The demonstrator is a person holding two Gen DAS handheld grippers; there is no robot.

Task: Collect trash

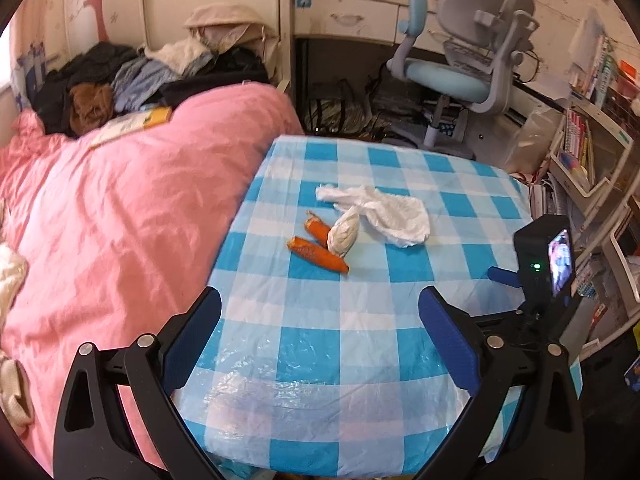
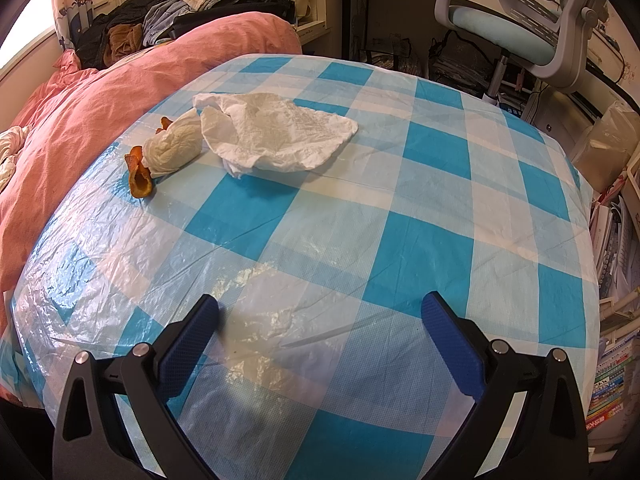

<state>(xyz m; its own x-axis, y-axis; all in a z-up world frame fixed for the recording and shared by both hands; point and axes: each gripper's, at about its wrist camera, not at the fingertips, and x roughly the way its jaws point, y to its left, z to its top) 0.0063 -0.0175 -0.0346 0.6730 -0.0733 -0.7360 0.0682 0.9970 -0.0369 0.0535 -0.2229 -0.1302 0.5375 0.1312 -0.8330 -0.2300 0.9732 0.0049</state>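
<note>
I'm holding both grippers wide apart w/ nothing in them: left gripper [image 1: 320, 312], right gripper [image 2: 320, 320]. Trash is sitting mid-table, well ahead: flat tissue [image 2: 276, 132], wadded tissue [image 2: 174, 148] touching two orange peels [image 1: 318, 254], peels' long axes running diagonally near-right to far-left.

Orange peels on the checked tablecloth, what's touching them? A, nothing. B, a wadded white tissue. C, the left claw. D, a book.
B: the wadded tissue lies against both orange peels; both claws hang open, well short of them.
</note>
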